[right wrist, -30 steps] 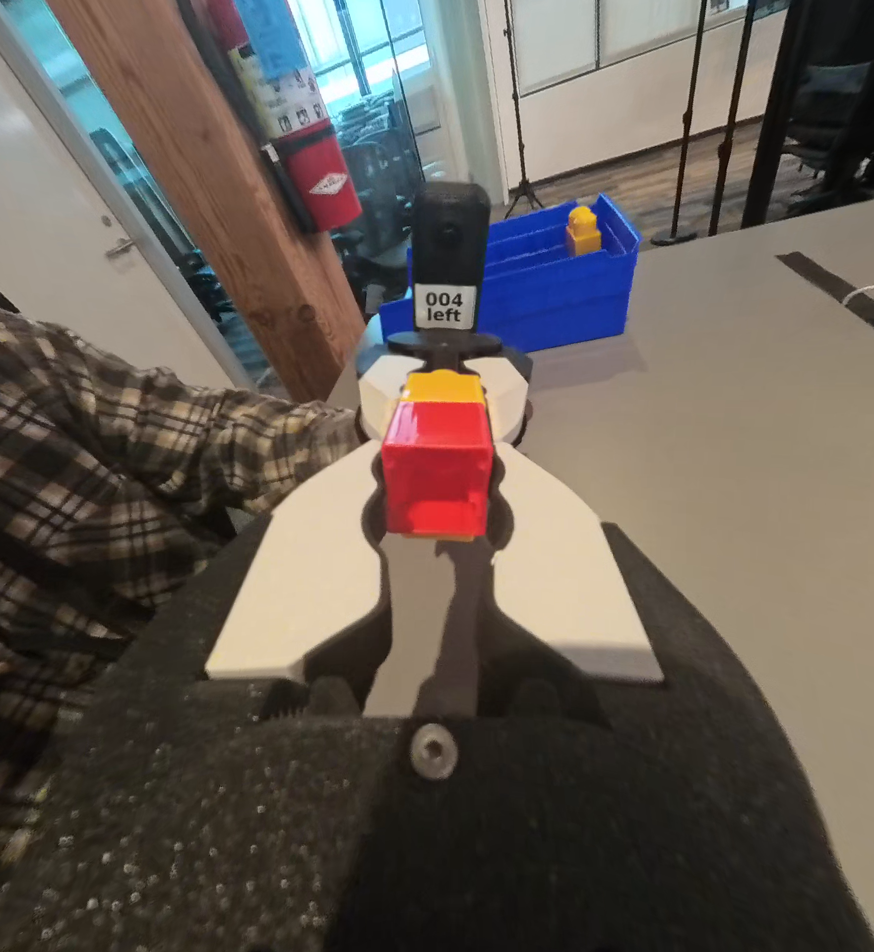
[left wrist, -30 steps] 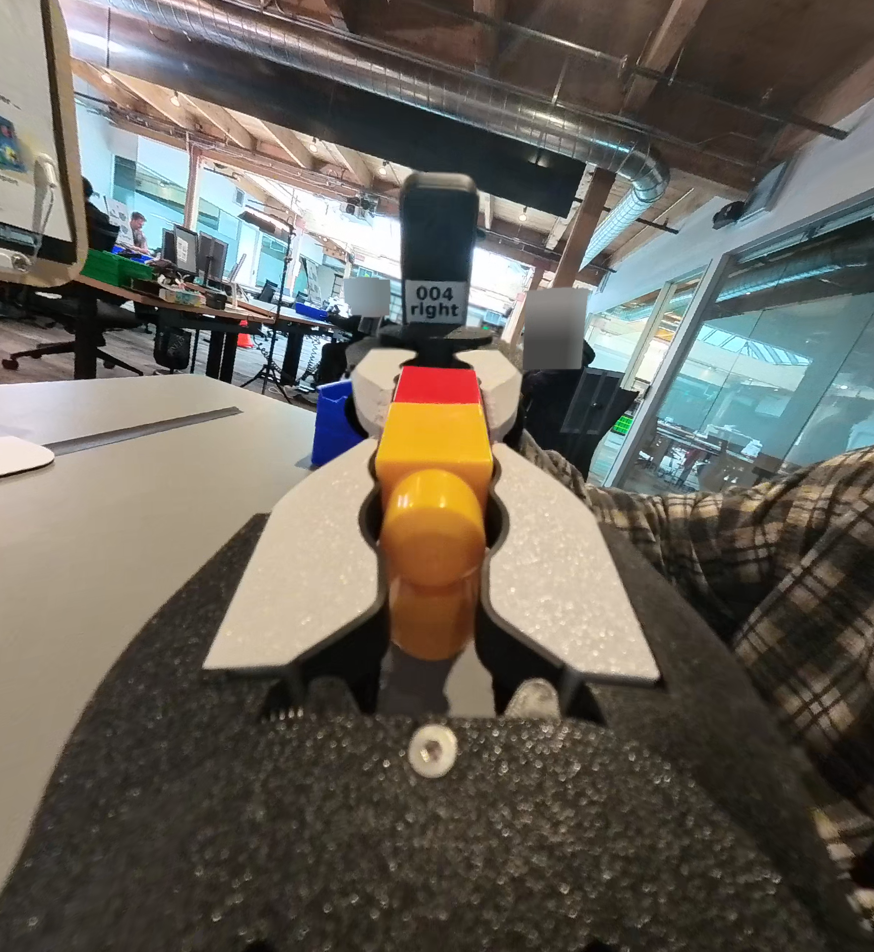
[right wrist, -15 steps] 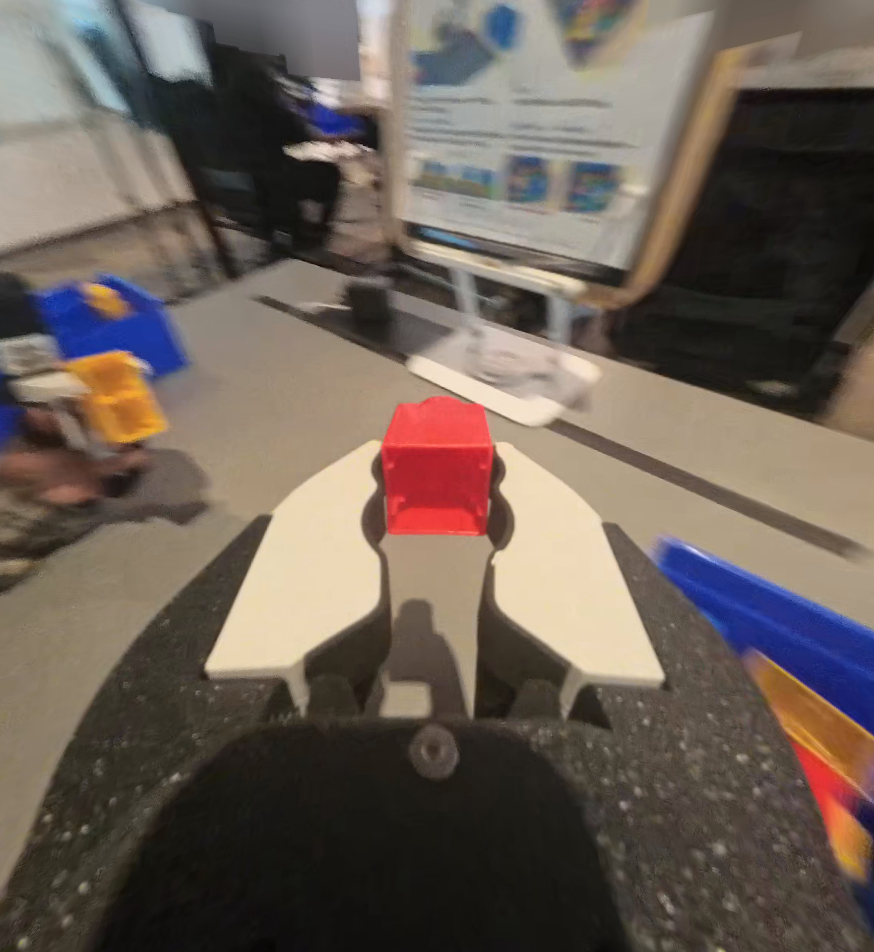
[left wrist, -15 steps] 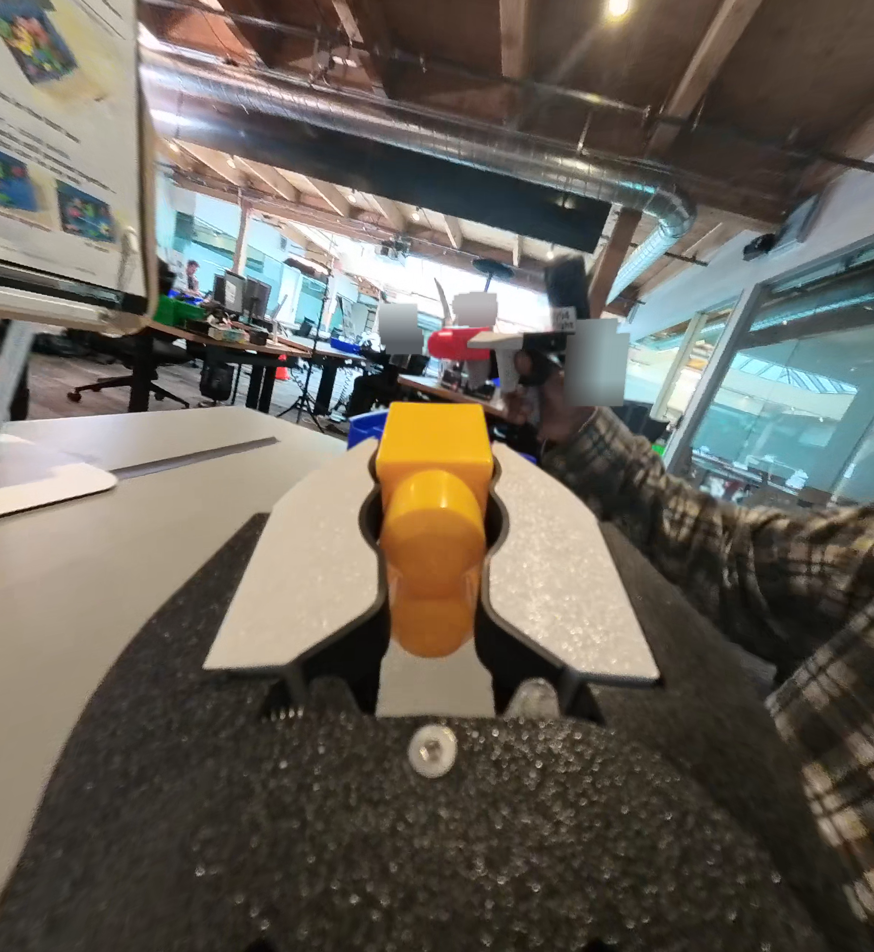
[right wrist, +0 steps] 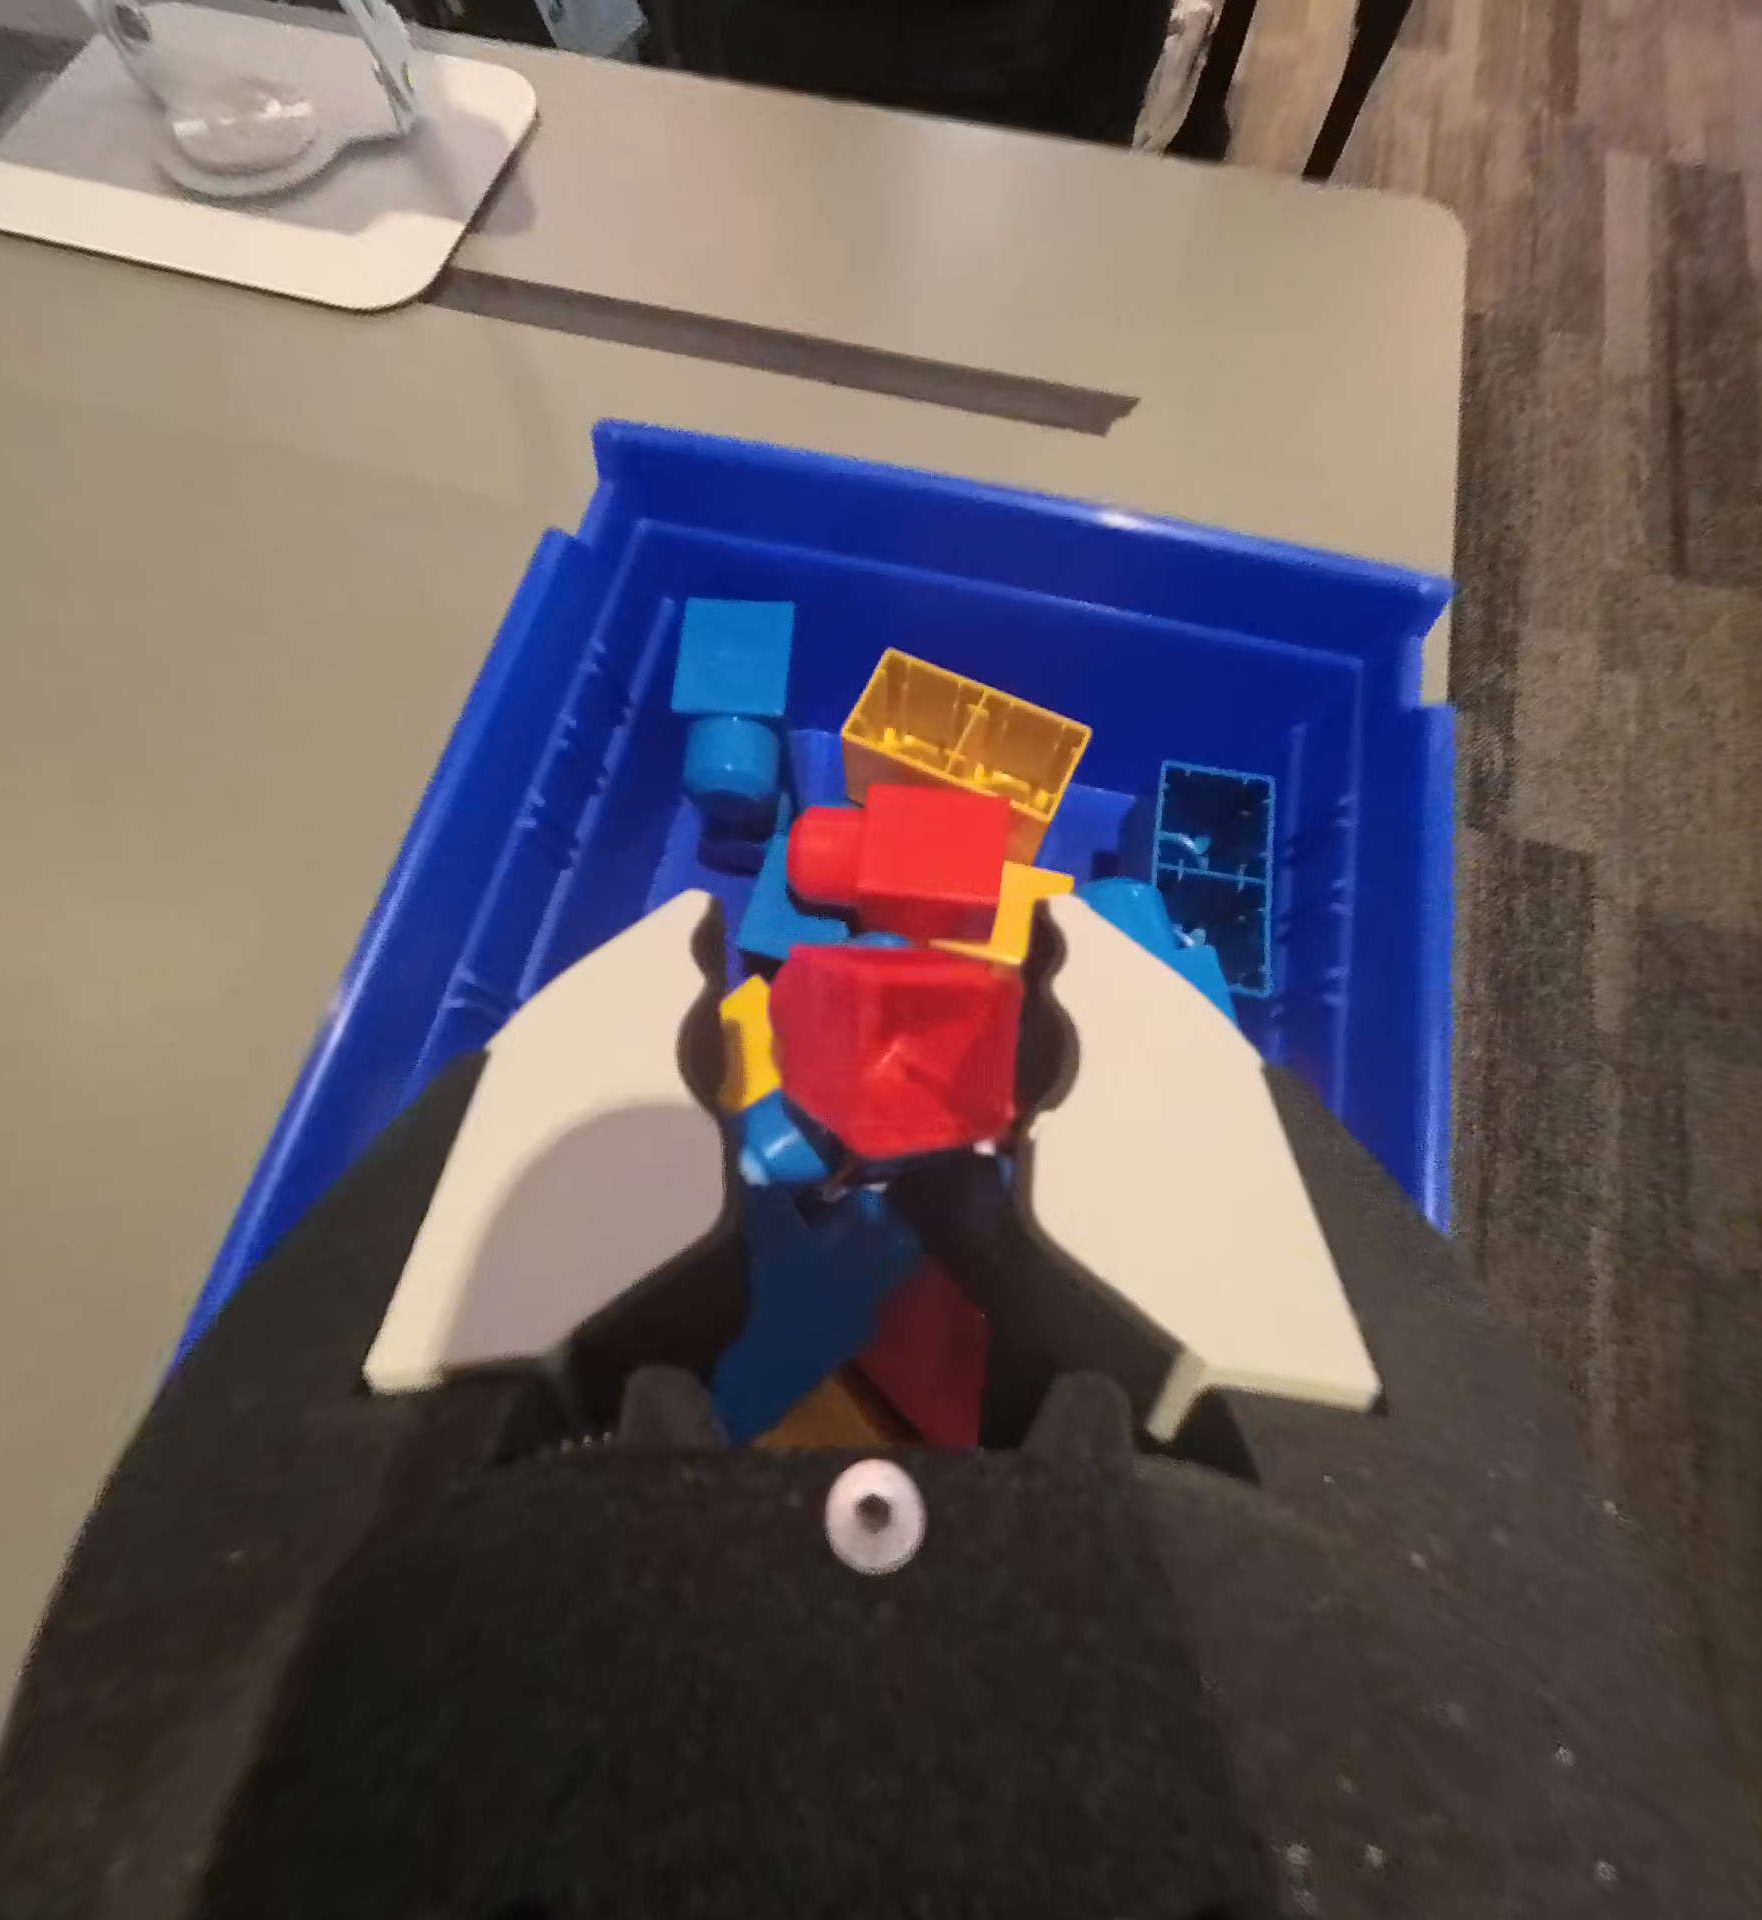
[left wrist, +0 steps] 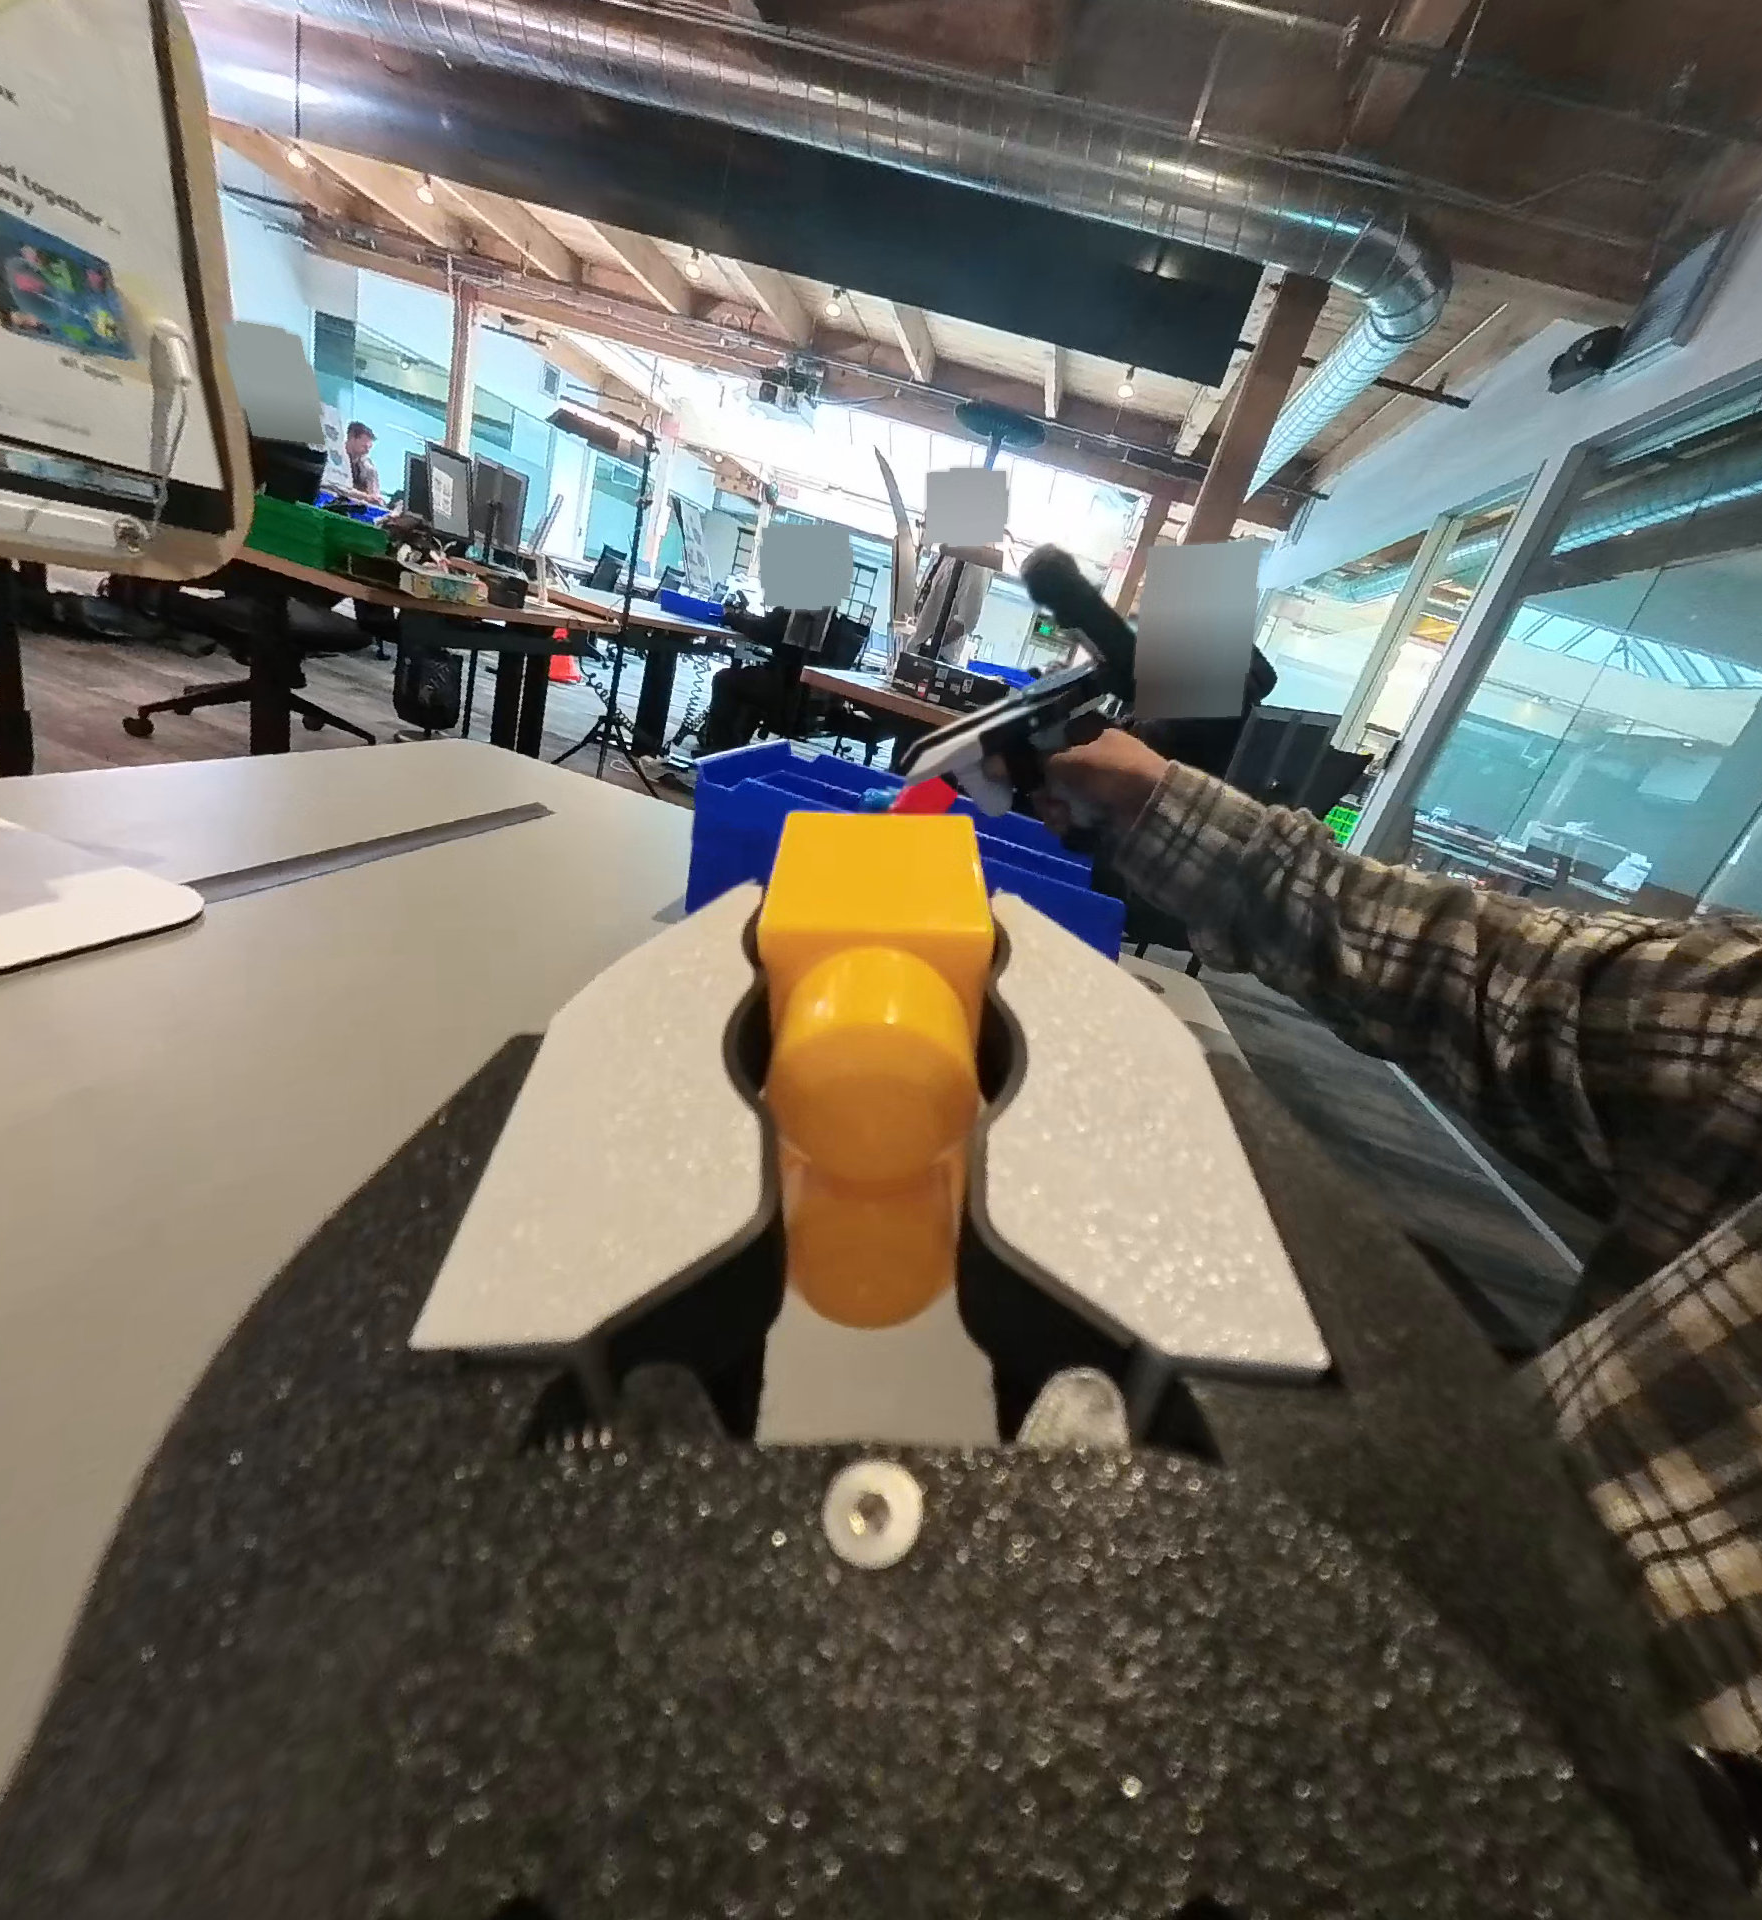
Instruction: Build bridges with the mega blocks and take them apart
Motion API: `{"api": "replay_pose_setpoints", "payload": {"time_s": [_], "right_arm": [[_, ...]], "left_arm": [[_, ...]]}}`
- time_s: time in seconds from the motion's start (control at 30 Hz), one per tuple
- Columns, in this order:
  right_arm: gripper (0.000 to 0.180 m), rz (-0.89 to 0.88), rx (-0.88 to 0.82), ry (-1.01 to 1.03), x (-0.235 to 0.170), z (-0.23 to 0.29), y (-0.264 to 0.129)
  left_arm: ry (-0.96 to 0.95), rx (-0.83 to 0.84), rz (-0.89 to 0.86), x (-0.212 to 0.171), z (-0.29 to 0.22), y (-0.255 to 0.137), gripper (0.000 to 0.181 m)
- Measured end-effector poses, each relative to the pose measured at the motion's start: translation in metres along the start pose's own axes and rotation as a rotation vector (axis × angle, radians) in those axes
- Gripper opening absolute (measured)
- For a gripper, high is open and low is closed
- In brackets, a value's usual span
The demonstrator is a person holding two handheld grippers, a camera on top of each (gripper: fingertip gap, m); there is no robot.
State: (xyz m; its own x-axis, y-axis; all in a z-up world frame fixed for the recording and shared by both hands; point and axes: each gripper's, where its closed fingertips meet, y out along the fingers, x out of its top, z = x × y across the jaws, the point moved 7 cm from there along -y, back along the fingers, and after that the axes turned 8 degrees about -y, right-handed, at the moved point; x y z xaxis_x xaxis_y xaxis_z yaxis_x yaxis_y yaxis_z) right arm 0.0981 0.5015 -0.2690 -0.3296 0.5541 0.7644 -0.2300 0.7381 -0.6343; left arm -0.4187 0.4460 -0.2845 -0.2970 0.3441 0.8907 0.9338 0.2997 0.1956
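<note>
Left claw: clamped on a yellow block; both fingers press its square sides, and its round stud faces the camera.
Left claw position: held above the grey tabletop, pointing toward the blue bin.
Right claw: fingers apart, with a clear gap on the left side; a red block sits in the gap, tilted, hollow underside toward the camera. Whether its right edge touches the right finger, I cannot tell.
Right claw position: directly above the open blue bin, pointing down into it. In the left wrist view the right claw appears farther off, angled down over the bin with the red block at its tip, held by a hand in a plaid sleeve.
Bin contents: loose blocks in a heap; a second red block lies on its side with its stud to the left, a yellow two-cell block shows its hollow underside, a light blue block lies near the left wall, and a dark blue hollow block stands by the right wall.
Bin location: on the tabletop, near its right edge.
Surroundings: a white stand base rests on the far left of the tabletop; wood-pattern floor lies to the right.
</note>
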Motion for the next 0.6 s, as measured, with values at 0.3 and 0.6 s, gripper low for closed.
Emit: {"api": "replay_pose_setpoints", "payload": {"time_s": [0.3,0.6], "right_arm": [[0.075,-0.418,0.232,-0.115,0.084,0.093,-0.028],[0.075,-0.555,0.926,-0.165,0.098,0.276,0.02]], "left_arm": [[-0.017,-0.002,-0.007,-0.001,0.002,0.001,0.036],[-0.041,-0.03,-0.037,0.003,0.0,-0.002,0.036]]}}
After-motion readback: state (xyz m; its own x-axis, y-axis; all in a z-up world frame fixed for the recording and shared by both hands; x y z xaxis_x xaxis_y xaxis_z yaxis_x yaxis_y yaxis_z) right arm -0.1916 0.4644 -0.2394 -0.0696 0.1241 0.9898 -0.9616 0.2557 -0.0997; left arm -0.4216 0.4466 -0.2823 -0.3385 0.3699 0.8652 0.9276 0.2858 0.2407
